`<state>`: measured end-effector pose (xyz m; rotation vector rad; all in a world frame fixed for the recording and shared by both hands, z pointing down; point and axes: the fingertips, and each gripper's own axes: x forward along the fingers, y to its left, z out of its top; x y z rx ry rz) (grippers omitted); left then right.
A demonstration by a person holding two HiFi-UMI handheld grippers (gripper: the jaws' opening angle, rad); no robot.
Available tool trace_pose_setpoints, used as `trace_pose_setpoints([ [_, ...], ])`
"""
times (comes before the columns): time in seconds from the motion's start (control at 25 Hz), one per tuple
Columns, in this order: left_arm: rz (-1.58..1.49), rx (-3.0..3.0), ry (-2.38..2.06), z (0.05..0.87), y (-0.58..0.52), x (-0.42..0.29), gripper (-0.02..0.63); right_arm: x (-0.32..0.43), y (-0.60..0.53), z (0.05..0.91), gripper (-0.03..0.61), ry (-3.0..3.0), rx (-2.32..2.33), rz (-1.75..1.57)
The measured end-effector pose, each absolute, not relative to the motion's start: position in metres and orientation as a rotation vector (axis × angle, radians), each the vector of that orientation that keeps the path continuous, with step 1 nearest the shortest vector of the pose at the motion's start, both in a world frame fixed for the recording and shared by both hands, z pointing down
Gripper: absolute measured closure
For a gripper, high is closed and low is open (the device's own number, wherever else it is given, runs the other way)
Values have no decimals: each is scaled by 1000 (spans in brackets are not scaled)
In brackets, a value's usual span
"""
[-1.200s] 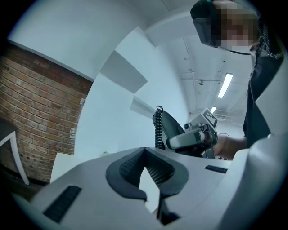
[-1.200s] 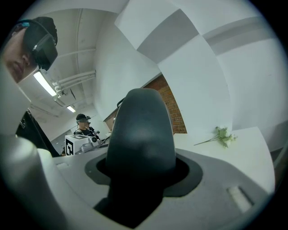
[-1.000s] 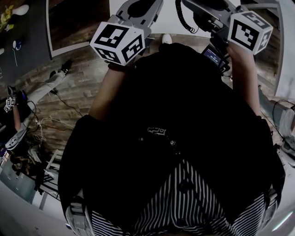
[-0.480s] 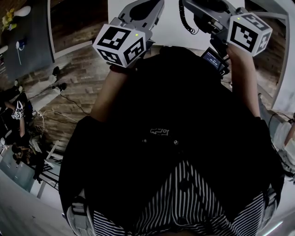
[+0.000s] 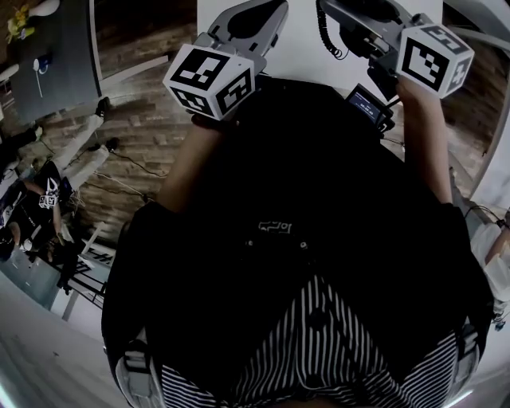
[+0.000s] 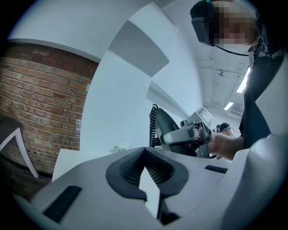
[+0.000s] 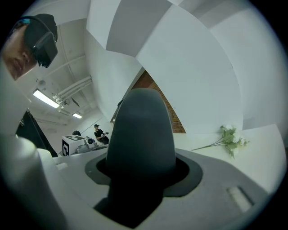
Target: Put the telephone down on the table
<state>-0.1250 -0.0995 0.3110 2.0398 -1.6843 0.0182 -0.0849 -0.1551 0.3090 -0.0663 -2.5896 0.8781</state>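
A black telephone handset [image 7: 141, 130] fills the jaws of my right gripper [image 7: 141, 167], which is shut on it. In the head view this right gripper [image 5: 355, 14] is raised at the top right over the white table [image 5: 303, 36], and the handset's coiled cord [image 5: 325, 36] hangs beside it. The left gripper view shows the handset [image 6: 167, 126] and its cord [image 6: 153, 128] held up off the table. My left gripper [image 6: 146, 170] is shut with nothing in it, and in the head view this left gripper [image 5: 263, 9] is at the top left.
A spray of white artificial flowers [image 7: 229, 140] lies on the table [image 7: 265, 143]. A brick wall [image 6: 40, 103] stands to the left. The person's dark torso fills most of the head view. Other people [image 5: 48, 191] are on the floor at the left.
Both grippers have drifted slightly right and up in the head view, and the room behind has shifted. The handset stays held in the right gripper.
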Motion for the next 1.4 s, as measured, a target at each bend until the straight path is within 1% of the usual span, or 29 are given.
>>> trace_pose_setpoints([
  [0.44,26,2228,-1604,291,-127,-138,612,-83,-164,285,310,-2659,100,804],
  [0.64,13,2255,-1572,299,-149,-130,612,-67,-183,286,310,-2681,158,799],
  [0.88,-9,2262,-1544,278,-151,-133,612,-67,-189,261,310,-2671,192,790],
  [1.4,40,2179,-1568,310,-132,-133,612,-59,-198,291,310,-2641,172,848],
])
